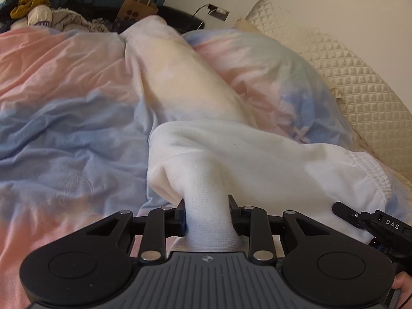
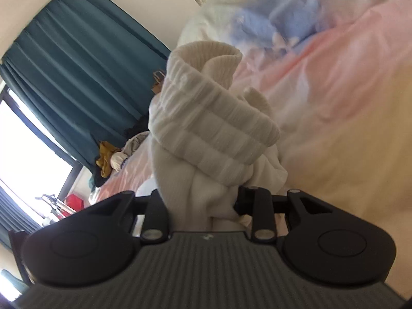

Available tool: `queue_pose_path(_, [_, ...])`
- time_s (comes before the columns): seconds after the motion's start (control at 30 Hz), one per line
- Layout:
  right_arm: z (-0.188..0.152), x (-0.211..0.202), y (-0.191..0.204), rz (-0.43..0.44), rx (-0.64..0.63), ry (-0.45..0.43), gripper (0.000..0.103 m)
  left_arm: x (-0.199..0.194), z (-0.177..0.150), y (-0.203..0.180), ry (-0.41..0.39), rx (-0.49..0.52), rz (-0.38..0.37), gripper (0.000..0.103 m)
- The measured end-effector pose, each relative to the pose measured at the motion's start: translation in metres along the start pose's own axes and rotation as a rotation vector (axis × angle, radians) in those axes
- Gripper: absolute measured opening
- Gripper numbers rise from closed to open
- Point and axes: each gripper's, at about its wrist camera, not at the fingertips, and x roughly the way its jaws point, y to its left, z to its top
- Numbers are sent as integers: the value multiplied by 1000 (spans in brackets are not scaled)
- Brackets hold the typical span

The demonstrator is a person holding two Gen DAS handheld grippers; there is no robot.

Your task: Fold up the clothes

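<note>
White fleece — a soft, cream-white sweatshirt with ribbed cuffs and hem — hangs bunched between our two claws above the pink-and-blue tie-dye duvet. Our left gripper pinches a gathered neck of cloth, and the long axis runs away from it toward the quilted cream headboard. Our right gripper clamps the wadded ribbed band. We judge both hands equally near — spreading it flat comes next.
</note>
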Motion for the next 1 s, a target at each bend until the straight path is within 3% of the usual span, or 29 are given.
queue_pose_path(0.23, [-17,6,-29,-29,75,12,38,5,-13,12,1,46,-20,35])
queue_pose_path(0.33, [-14,-1,-21,-47,75,33,45,-8,-15,8,0,43,-12,44])
queue_pose_path(0.4, [-11,-12,-12,-82,61,41,51,-31,-13,5,-6,33,3,48])
queue_pose_path(0.5, [-10,-42,0,-148,54,-8,65,-59,-10,3,-54,36,37,65])
queue_pose_path(0.53, [-9,-53,4,-168,47,-31,75,-72,-10,1,-85,43,46,80])
queue_pose_path(0.57, [-8,-64,9,-184,31,-50,79,-86,-9,-1,-114,51,55,87])
queue_pose_path(0.63, [-6,-83,24,-204,-26,-79,84,-113,-6,-9,-151,78,67,89])
queue_pose_path(0.77, [5,-120,62,-210,-146,-122,85,-172,-3,-28,-218,124,84,101])
queue_pose_path(1.0, [-2,-172,140,-173,-320,-154,84,-268,-17,-74,-290,228,110,103])
